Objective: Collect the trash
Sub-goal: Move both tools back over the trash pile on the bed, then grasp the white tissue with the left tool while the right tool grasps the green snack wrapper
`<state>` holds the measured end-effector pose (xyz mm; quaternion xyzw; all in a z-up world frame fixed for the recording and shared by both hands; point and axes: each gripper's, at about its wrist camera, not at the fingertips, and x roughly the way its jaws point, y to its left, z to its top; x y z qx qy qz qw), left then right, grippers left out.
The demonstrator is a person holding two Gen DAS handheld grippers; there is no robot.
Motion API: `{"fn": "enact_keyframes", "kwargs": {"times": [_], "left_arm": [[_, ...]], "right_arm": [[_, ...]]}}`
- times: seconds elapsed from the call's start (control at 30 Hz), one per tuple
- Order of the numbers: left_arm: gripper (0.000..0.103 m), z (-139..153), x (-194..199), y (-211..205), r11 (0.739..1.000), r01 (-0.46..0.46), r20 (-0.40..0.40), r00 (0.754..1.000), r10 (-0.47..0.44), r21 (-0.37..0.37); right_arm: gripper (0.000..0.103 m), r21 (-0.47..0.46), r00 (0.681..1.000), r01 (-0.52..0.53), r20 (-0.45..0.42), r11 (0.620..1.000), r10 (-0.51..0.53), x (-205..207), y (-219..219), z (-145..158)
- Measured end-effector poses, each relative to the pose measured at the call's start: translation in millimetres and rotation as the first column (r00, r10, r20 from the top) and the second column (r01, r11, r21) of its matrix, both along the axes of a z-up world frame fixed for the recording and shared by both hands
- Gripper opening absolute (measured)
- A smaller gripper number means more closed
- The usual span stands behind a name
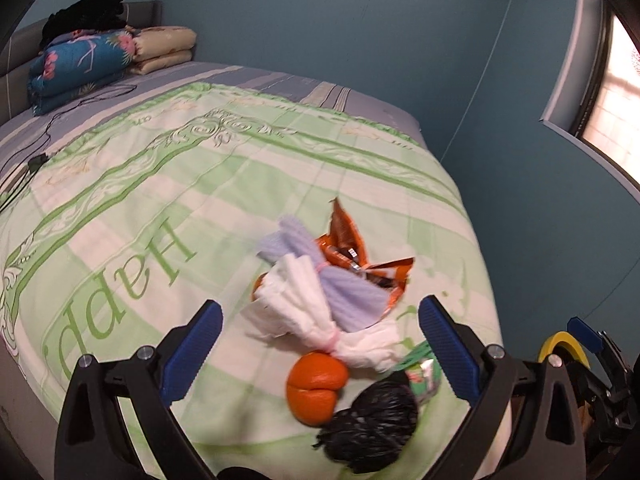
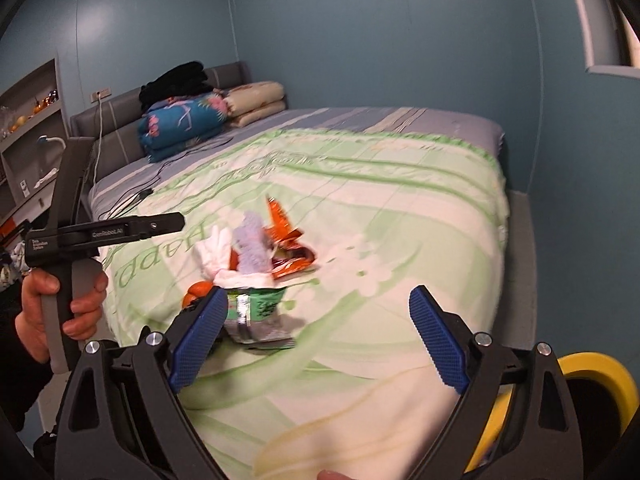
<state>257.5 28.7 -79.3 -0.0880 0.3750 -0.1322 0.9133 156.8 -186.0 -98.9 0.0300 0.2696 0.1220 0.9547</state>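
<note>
Nearest, the left tool (image 1: 320,344) is spread wide with nothing pinched, and the right tool (image 2: 316,336) is spread too, with nothing between its blue pads. The trash pile sits on the bed (image 1: 168,184) near its close edge: a crumpled black bag (image 1: 372,428) at 5 o'clock, an orange peel (image 1: 316,384), white and purple foam wraps (image 1: 296,300) half covering an orange snack bag (image 1: 348,248) at 1 o'clock. A green wrapper (image 2: 256,308) is blurry and partly hidden by a pad; a yellow bin (image 2: 600,384) is cut off at 4 o'clock.

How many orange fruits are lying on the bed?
2. One orange fruit sits beside the black bag; the second orange fruit peeks out from behind the white foam wrap. The pile may hide more.
</note>
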Motion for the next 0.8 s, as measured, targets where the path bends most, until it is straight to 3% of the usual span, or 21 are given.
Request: {"fn": "enact_keyframes", "kwargs": {"times": [0.37, 0.8], "left_arm": [[0.095, -46.2, 27.2, 18.6, 0.999, -0.020, -0.092, 0.996, 0.016, -0.036], [0.093, -61.1, 48.8, 6.3, 0.997, -0.014, -0.116, 0.993, 0.005, -0.082]], "right_arm": [[0.086, 0.022, 0.993, -0.084, -0.082, 0.996, 0.085, 33.2, 39.6, -32.4], [0.081, 0.047, 0.977, -0.108, -0.182, 0.993, 0.115, 58.9, 58.9, -58.8]]}}
